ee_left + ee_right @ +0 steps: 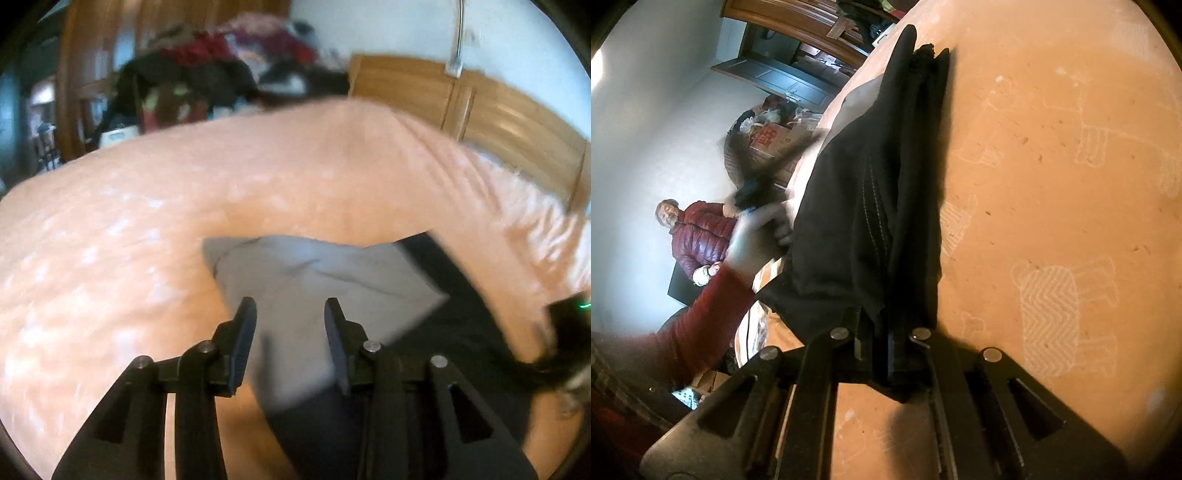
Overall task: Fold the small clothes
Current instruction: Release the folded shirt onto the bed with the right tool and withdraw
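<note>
the right gripper point(875, 347) has its jaws pressed together on a bunched edge of the black, soft cloth garment with pale stitched seams point(857, 206), which runs straight ahead of the jaws and lies draped over the peach bedspread with faint animal prints point(1052, 184). the left gripper point(290, 314) has its jaws spread and holds nothing; between and just beyond them lies a grey, creased panel of fabric point(295, 273), with black cloth to the right of the jaws. the left view is blurred, so whether the grey panel is the garment's lining or a separate piece is hard to say.

the black garment looks light and limp: it sags and creases wherever it is unsupported and will not hold a shape until laid flat. the stitched seams and hems are the thicker, firmer lines, and a pinch there or at a corner should slip less than one on a single loose layer. nothing about it seems fragile.

count: one black garment, one grey panel, two grippers, and one heap of mixed clothes point(221, 74) far beyond the left jaws. left of the right jaws are one red sleeve point(701, 325) and one seated person in a maroon padded jacket point(698, 240).
</note>
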Tool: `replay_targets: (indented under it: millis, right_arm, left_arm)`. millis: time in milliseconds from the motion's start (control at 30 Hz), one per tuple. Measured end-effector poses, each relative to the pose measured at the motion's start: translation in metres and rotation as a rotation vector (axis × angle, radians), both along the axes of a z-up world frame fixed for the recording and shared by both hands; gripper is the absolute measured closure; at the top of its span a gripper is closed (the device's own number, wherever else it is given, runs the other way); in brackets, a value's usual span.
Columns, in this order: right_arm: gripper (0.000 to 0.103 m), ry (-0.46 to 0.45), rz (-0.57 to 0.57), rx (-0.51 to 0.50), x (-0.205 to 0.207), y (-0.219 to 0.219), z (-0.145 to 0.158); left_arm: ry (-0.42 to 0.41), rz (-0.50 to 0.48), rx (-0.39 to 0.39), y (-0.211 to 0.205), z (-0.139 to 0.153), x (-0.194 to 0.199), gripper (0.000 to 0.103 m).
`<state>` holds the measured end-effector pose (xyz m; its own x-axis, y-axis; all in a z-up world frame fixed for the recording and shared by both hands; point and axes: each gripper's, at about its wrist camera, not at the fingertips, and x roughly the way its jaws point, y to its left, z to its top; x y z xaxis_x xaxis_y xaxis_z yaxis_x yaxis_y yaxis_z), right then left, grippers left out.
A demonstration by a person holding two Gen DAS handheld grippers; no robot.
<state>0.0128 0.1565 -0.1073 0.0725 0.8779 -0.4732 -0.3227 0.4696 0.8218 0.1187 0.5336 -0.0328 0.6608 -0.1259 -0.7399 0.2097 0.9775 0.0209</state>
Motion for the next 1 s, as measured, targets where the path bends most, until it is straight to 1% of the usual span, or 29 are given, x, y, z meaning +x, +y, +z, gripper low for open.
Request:
replay_targets:
  millis: [33,67,100,133,167,200,233,300,367,400,433,467,500,533,567,600,633,667,700,733,767,800,833,867,900,933,967,1000]
  right_arm:
    - [0.101,0.000,0.001,0.003,0.000,0.000,0.000]
    - [0.101,0.003,0.001,0.006,0.001,-0.001,-0.001]
    - [0.101,0.005,0.000,0.007,-0.001,0.003,0.002]
    - [0.101,0.004,0.000,0.006,-0.001,0.003,0.002]
    - [0.101,0.004,0.001,0.005,-0.001,0.002,0.002]
    - [0.101,0.006,0.000,0.006,-0.001,0.001,0.002]
    - [0.101,0.007,0.000,0.003,-0.001,0.001,0.003]
    - [0.101,-0.002,-0.004,-0.016,-0.003,0.000,0.005]
    - [0.100,-0.031,-0.013,-0.059,-0.007,0.003,0.012]
    - [0.099,-0.054,-0.019,-0.092,-0.010,0.005,0.016]
    - [0.099,-0.067,-0.023,-0.115,-0.012,0.006,0.019]
    - [0.097,-0.080,-0.031,-0.144,-0.015,0.007,0.023]
    - [0.095,-0.089,-0.039,-0.182,-0.019,0.008,0.028]
    - [0.093,-0.106,-0.050,-0.228,-0.023,0.010,0.034]
    - [0.087,-0.143,-0.069,-0.302,-0.031,0.013,0.044]
    - [0.067,-0.193,-0.086,-0.397,-0.041,0.018,0.059]
    - [0.054,-0.254,-0.097,-0.472,-0.053,0.025,0.073]
    - [0.041,-0.330,-0.112,-0.516,-0.065,0.028,0.088]
    - [0.040,-0.411,-0.126,-0.522,-0.079,0.035,0.103]
    - [0.039,-0.460,-0.129,-0.533,-0.088,0.042,0.110]
    - [0.033,-0.506,-0.118,-0.557,-0.095,0.052,0.111]
    - [0.025,-0.503,-0.071,-0.597,-0.096,0.067,0.099]
    - [0.024,-0.435,-0.018,-0.616,-0.093,0.077,0.079]
    - [0.024,-0.336,0.039,-0.649,-0.091,0.088,0.053]
    - [0.021,-0.381,0.028,-0.678,-0.096,0.092,0.054]
    - [0.021,-0.408,0.024,-0.708,-0.101,0.095,0.061]
    - [0.022,-0.404,0.013,-0.715,-0.105,0.096,0.070]
    - [0.023,-0.430,-0.016,-0.681,-0.115,0.090,0.085]
  left_arm:
    - [0.085,0.034,0.026,0.003,-0.023,0.020,0.041]
    - [0.151,0.072,-0.053,0.015,-0.039,0.032,0.030]
    - [0.161,0.095,-0.126,0.026,-0.039,0.035,0.029]
    - [0.160,0.116,-0.149,0.030,-0.035,0.032,0.029]
    - [0.149,0.128,-0.162,0.031,-0.028,0.023,0.036]
    - [0.142,0.123,-0.176,0.030,-0.021,0.011,0.039]
    - [0.126,0.111,-0.187,0.027,-0.011,-0.006,0.048]
    - [0.066,0.047,-0.213,0.015,0.015,-0.059,0.049]
    - [0.026,-0.020,-0.232,-0.004,0.030,-0.113,0.048]
    - [0.031,-0.061,-0.212,-0.021,0.031,-0.135,0.047]
    - [0.051,-0.110,-0.160,-0.037,0.026,-0.156,0.043]
    - [0.119,-0.148,-0.039,-0.057,0.008,-0.176,0.037]
    - [0.132,-0.141,0.056,-0.067,-0.006,-0.190,0.035]
    - [0.109,-0.119,0.080,-0.069,-0.012,-0.205,0.035]
    - [0.123,-0.094,0.014,-0.063,-0.008,-0.215,0.035]
    - [0.143,-0.057,-0.037,-0.055,0.001,-0.223,0.035]
    - [0.112,-0.016,-0.046,-0.049,0.014,-0.236,0.035]
    - [0.078,0.009,-0.049,-0.044,0.024,-0.251,0.035]
    - [0.060,0.029,-0.053,-0.041,0.031,-0.265,0.035]
    - [0.055,0.054,-0.052,-0.036,0.034,-0.279,0.035]
    - [0.058,0.069,-0.049,-0.031,0.032,-0.281,0.035]
    - [0.077,0.088,-0.050,-0.025,0.027,-0.288,0.035]
    - [0.109,0.108,-0.051,-0.021,0.018,-0.292,0.035]
    - [0.150,0.136,-0.041,-0.016,0.008,-0.298,0.035]
    - [0.181,0.159,-0.039,-0.011,-0.001,-0.302,0.036]
    - [0.196,0.179,-0.048,-0.006,-0.006,-0.303,0.036]
    - [0.192,0.198,-0.067,-0.003,-0.004,-0.313,0.036]
    - [0.188,0.209,-0.071,0.000,-0.001,-0.319,0.036]
